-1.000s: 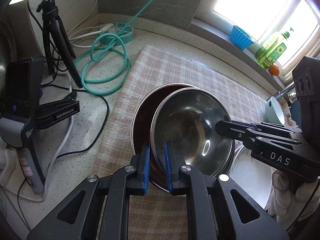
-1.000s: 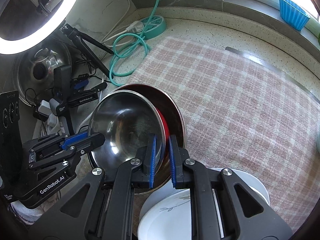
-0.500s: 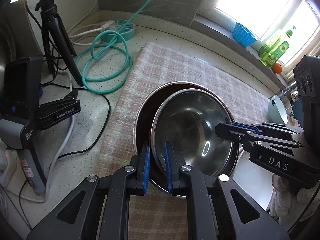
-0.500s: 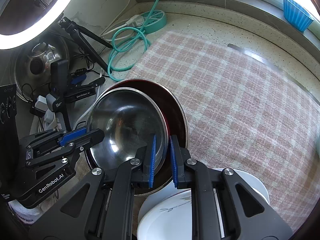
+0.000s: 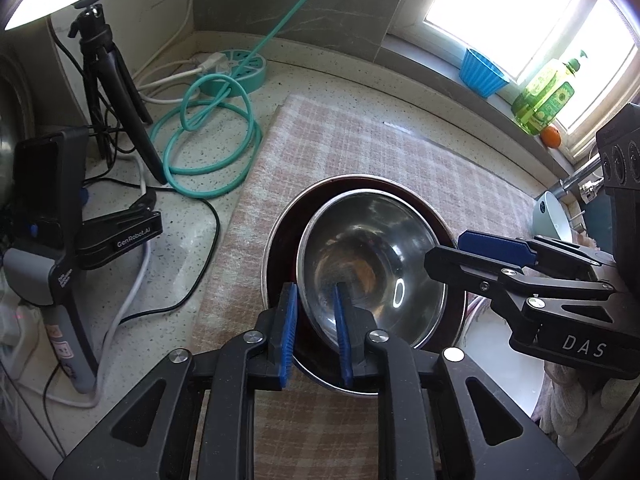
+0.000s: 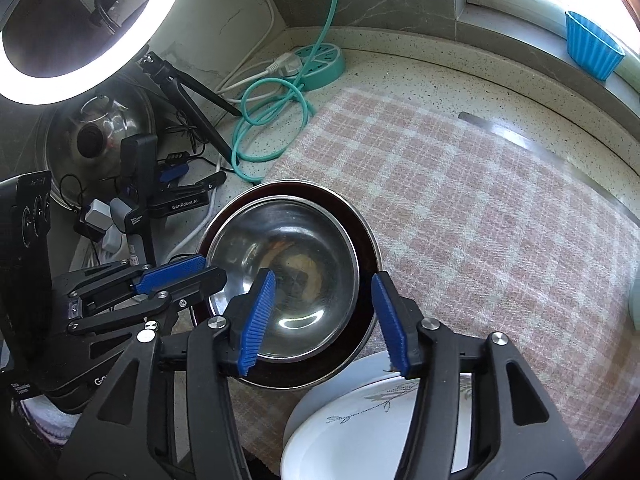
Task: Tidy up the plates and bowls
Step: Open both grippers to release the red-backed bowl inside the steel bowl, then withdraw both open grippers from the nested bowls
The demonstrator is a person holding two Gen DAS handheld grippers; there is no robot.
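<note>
The left gripper (image 5: 314, 334) stands part open, its pads straddling the steel bowl's (image 5: 370, 264) near rim; the right gripper (image 6: 322, 322) is spread wide, holding nothing. Two bowls: steel nested in the dark bowl (image 6: 366, 236) on the checked cloth (image 6: 480, 208). Only the right view shows the two stacked white plates (image 6: 360, 436), touching the dark bowl's edge.

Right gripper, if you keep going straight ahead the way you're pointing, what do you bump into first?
Probably the steel bowl: the open right gripper points straight at it, where it sits nested in the dark bowl. Depth is hard to judge.
</note>
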